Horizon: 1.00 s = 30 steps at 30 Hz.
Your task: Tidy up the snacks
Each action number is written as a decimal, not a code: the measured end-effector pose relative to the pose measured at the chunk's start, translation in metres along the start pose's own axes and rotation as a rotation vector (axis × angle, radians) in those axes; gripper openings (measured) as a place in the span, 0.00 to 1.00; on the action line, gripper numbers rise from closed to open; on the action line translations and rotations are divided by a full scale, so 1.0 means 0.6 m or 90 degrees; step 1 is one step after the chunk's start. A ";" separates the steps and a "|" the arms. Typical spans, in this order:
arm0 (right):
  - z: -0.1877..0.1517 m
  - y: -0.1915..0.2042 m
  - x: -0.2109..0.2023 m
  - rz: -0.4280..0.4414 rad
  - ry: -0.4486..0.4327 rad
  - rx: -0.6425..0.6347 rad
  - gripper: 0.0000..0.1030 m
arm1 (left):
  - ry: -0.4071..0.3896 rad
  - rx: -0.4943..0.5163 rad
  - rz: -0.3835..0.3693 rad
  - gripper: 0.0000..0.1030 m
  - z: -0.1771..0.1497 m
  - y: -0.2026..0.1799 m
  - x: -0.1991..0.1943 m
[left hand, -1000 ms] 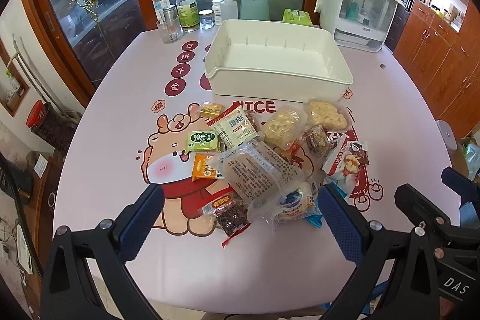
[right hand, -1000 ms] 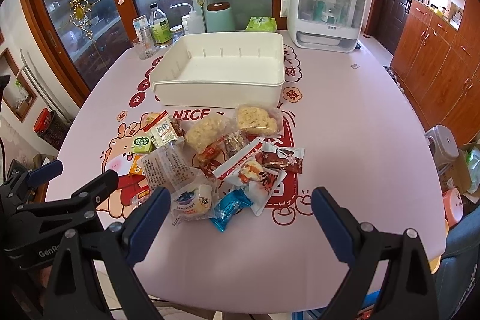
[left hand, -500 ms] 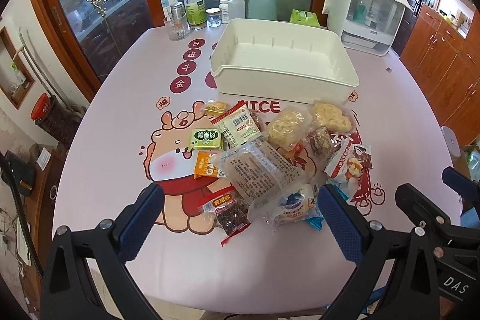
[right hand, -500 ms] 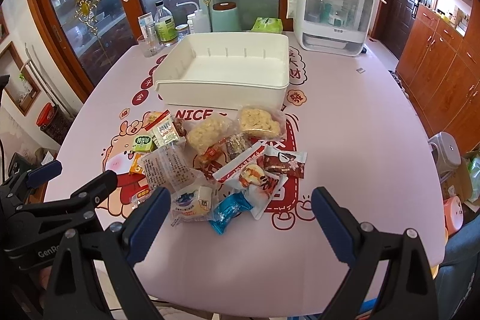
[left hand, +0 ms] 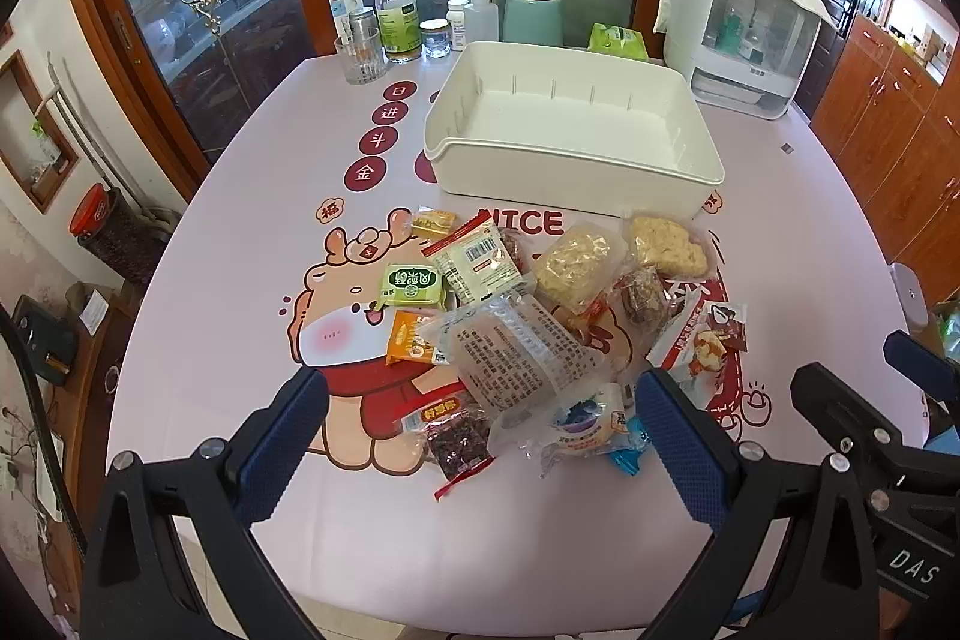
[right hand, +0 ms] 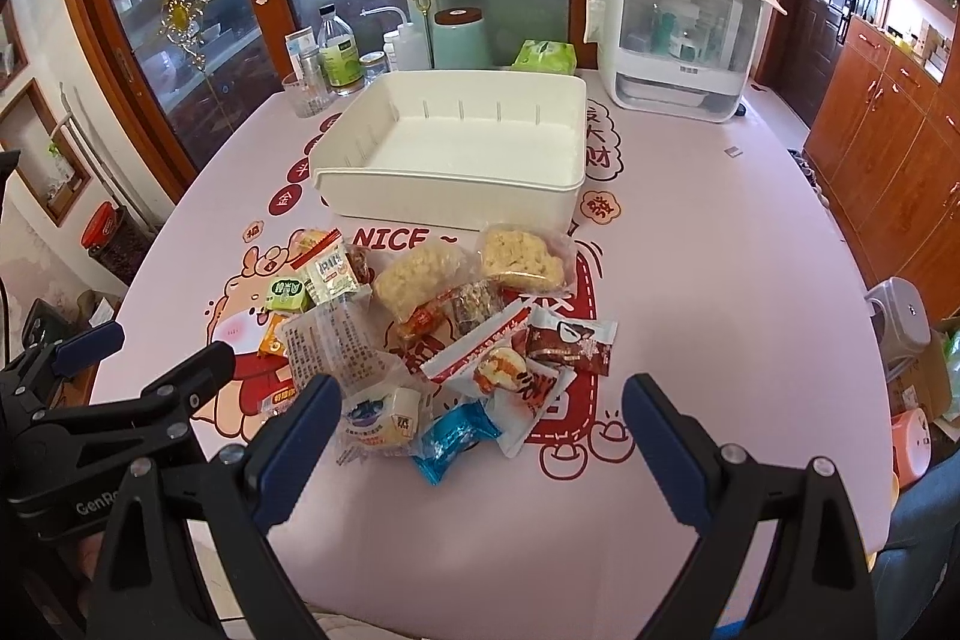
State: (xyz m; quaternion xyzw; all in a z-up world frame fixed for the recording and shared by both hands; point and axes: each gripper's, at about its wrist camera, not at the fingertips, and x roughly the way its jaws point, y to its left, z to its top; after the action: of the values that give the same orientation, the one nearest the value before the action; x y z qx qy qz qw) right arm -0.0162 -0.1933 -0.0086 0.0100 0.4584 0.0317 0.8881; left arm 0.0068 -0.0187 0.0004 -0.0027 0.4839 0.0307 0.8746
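Observation:
A heap of wrapped snacks (left hand: 522, 334) (right hand: 432, 340) lies mid-table: a large clear packet (left hand: 516, 352), a green packet (left hand: 413, 285), two pale puffed cakes (left hand: 666, 244) (right hand: 525, 256), a blue-wrapped sweet (right hand: 453, 439) and a dark brown packet (right hand: 573, 340). Behind the heap stands an empty white plastic bin (left hand: 570, 124) (right hand: 468, 142). My left gripper (left hand: 477, 436) hovers open over the near side of the heap. My right gripper (right hand: 480, 436) is open too, above the blue sweet. Neither holds anything.
Bottles, jars and a glass (left hand: 360, 55) line the far table edge beside a green canister (left hand: 531, 13), a tissue pack (left hand: 618, 40) and a white covered cabinet (left hand: 744, 34). Glass doors stand behind; wooden cupboards (right hand: 888, 124) stand at right. The pink tablecloth (left hand: 240, 220) drops off at the near rim.
Both cameras have eased forward and slightly down toward the snack heap. The grippers stay open and no snack has moved.

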 end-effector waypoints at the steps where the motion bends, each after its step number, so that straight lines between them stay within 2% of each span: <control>1: 0.001 -0.002 0.001 0.002 0.000 0.001 0.93 | 0.000 0.000 0.000 0.99 0.000 0.000 0.000; 11: 0.003 -0.017 0.004 0.033 -0.001 0.006 0.93 | 0.010 0.002 0.001 0.99 0.000 -0.007 0.001; 16: 0.004 -0.031 0.012 0.042 0.006 0.029 0.93 | 0.022 -0.011 -0.002 0.99 0.002 0.018 0.012; 19: 0.009 -0.040 0.025 0.041 0.015 0.041 0.93 | 0.021 0.001 0.013 0.99 0.007 0.036 0.024; 24: 0.027 -0.052 0.055 0.030 0.034 0.059 0.93 | 0.038 0.002 0.047 0.99 0.031 0.077 0.062; 30: 0.054 -0.071 0.110 0.025 0.071 0.094 0.93 | 0.087 -0.013 0.030 0.99 0.064 0.119 0.137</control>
State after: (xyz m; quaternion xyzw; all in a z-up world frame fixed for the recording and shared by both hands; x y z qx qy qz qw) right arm 0.0502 -0.2312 -0.0455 0.0823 0.5081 0.0159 0.8572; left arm 0.0791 0.0579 -0.0469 -0.0019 0.5423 0.0559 0.8383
